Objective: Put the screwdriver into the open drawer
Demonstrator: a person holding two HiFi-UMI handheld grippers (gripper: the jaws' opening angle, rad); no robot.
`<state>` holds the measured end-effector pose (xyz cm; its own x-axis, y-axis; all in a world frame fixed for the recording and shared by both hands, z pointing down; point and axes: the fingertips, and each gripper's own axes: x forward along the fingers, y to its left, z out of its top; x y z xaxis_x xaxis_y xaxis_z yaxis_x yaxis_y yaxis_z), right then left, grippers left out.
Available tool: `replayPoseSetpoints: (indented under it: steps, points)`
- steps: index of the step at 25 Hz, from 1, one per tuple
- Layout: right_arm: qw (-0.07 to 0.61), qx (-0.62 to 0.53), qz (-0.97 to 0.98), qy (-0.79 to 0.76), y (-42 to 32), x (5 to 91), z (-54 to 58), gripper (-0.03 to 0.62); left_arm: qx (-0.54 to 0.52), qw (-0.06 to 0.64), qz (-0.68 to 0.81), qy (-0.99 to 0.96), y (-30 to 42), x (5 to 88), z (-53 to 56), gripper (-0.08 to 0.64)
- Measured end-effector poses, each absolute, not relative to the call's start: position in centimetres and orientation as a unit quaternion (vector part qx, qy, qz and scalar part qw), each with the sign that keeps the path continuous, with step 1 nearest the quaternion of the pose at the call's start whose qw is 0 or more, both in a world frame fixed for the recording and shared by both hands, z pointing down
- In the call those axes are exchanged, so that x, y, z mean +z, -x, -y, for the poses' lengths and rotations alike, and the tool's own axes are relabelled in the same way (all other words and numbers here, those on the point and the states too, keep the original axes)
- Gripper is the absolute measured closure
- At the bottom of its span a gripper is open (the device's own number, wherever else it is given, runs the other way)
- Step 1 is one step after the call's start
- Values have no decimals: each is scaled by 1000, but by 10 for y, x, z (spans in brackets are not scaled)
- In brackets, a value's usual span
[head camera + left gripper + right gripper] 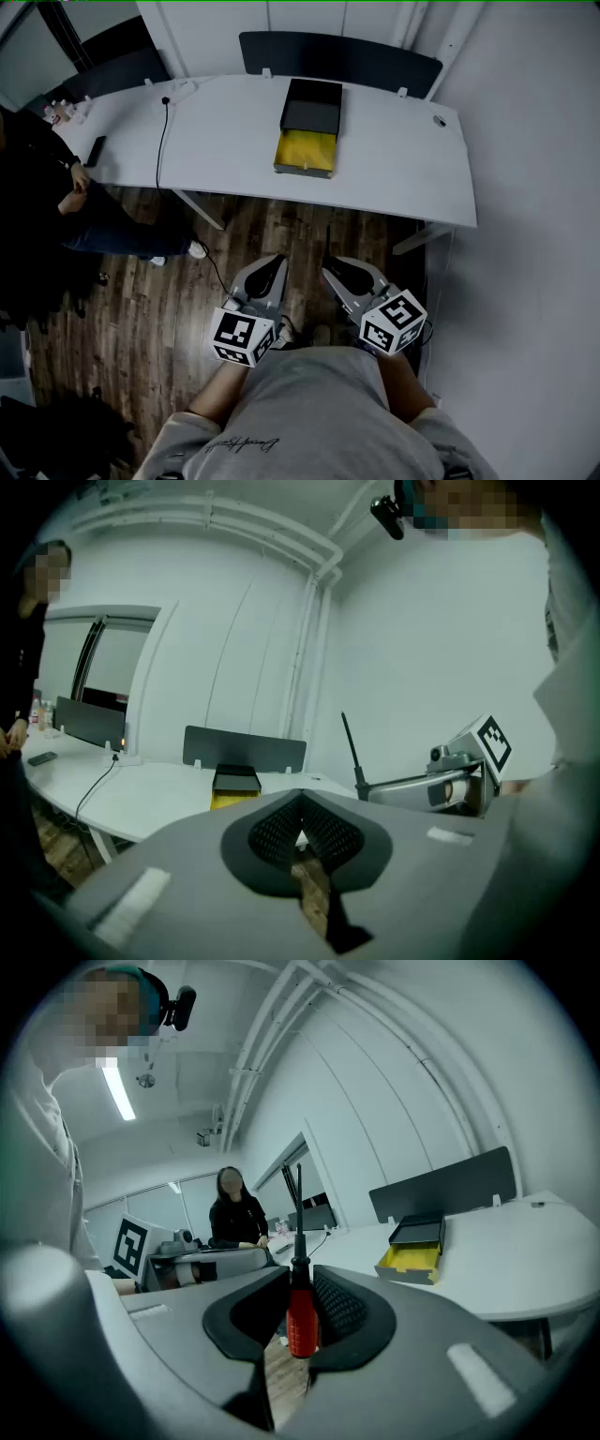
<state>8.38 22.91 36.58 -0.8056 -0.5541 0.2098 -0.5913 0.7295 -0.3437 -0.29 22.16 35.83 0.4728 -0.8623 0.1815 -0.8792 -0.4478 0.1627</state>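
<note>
The screwdriver (328,246) juts from the right tongs (332,274) over the wooden floor (141,309), well short of the white bench (394,159) bearing the open drawer (305,150), with a person (47,187) seated at left. Left gripper view: left tongs (302,834) pressed together, empty. Right gripper view: right tongs clamp its red handle.

Grips a red-handled screwdriver (301,1322) between the pads of the right tool (296,1286), black shaft pointing up. Faces an open drawer (412,1258), yellow inside, resting on a white desk (525,1269) ahead to the right.
</note>
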Motion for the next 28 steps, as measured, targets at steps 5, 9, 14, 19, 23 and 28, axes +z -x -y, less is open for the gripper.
replayPoseSetpoints:
  steps: [5, 9, 14, 19, 23, 28]
  points:
    - [47, 198, 930, -307, -82, 366, -228, 497, 39, 120, 510, -851, 2, 362, -219, 560]
    - [49, 199, 929, -309, -81, 367, -229, 497, 39, 123, 506, -853, 3, 363, -219, 560]
    - [46, 203, 930, -304, -77, 365, -230, 495, 41, 123, 498, -858, 3, 364, -218, 560]
    - [54, 200, 929, -308, -69, 368, -231, 495, 38, 125, 495, -859, 11, 365, -218, 560]
    - [53, 205, 926, -314, -64, 369, -227, 495, 37, 126, 494, -860, 20, 364, -216, 560]
    - [58, 198, 924, -322, -50, 368, -223, 495, 36, 123, 492, -861, 41, 364, -215, 560]
